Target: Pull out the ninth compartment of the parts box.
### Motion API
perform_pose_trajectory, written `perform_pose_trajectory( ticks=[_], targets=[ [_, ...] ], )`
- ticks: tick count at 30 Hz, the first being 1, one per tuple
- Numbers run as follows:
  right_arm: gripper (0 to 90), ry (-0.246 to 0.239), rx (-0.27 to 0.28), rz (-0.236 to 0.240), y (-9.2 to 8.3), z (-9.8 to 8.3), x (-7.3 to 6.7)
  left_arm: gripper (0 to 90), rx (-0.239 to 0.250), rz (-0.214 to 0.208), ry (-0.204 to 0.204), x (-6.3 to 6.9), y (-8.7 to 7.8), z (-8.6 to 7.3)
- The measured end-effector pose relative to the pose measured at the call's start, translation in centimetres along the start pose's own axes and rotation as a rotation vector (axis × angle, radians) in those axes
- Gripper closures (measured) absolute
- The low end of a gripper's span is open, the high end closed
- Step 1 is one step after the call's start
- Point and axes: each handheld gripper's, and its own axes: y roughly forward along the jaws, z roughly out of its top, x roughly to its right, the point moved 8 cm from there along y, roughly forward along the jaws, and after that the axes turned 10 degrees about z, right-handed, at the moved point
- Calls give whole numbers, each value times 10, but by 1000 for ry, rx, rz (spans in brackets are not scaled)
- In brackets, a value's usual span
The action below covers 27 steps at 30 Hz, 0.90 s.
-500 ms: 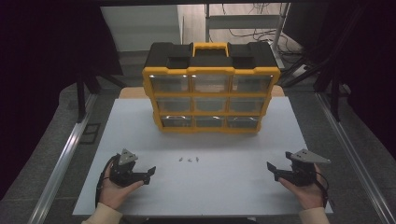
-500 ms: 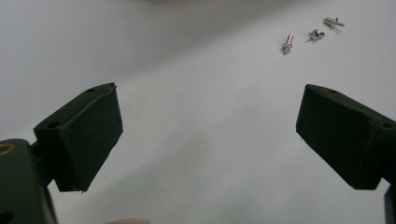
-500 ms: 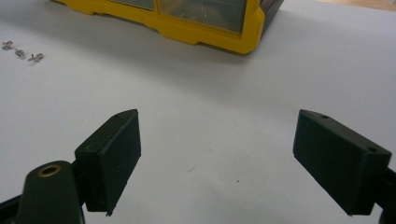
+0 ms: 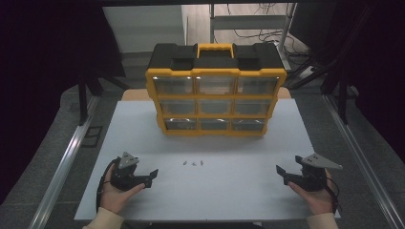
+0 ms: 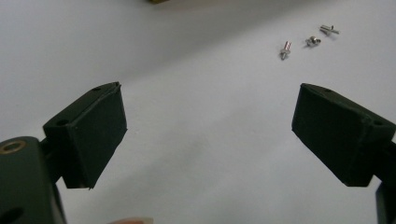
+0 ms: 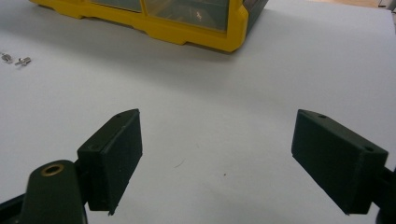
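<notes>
A yellow and black drawer organiser (image 4: 216, 90) with clear drawers stands at the back of the white table (image 4: 143, 133); its lower corner (image 6: 187, 23) appears in the right gripper view. Three small silver screws (image 4: 193, 163) lie in front of it, mid-table, and also show as screws (image 5: 308, 41) in the left gripper view and screws (image 6: 16, 59) in the right gripper view. My left gripper (image 4: 152, 175) rests near the front left, open and empty, as the left gripper (image 5: 210, 135) view confirms. My right gripper (image 4: 281, 172) sits at the front right, jaws wide apart with nothing between them, right gripper (image 6: 217, 158).
Metal rails (image 4: 67, 157) run along both sides of the table, with dark curtains beyond. A shelf with cables (image 4: 253, 28) stands behind the organiser. White tabletop stretches between the two grippers and the screws.
</notes>
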Motion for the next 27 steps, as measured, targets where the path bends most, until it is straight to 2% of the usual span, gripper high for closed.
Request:
perform_pose_trajectory(
  ticks=[5,12,15,19,22,27],
  targets=[
    [161,-1,5,11,2,3,0,107,-11,3,40,5,2,-1],
    [169,4,-14,10,9,-1,0,95,-2,0,25,1,2,0],
    [171,13,-5,15,9,1,0,93,-10,2,30,-1,4,-1],
    [187,23,6,-7,7,0,-1,93,-5,4,28,-2,5,1],
    [187,32,27,-27,5,3,-1,93,0,10,43,0,6,2],
    [176,22,35,-12,6,7,-9,92,3,13,44,-2,6,4]
  ],
)
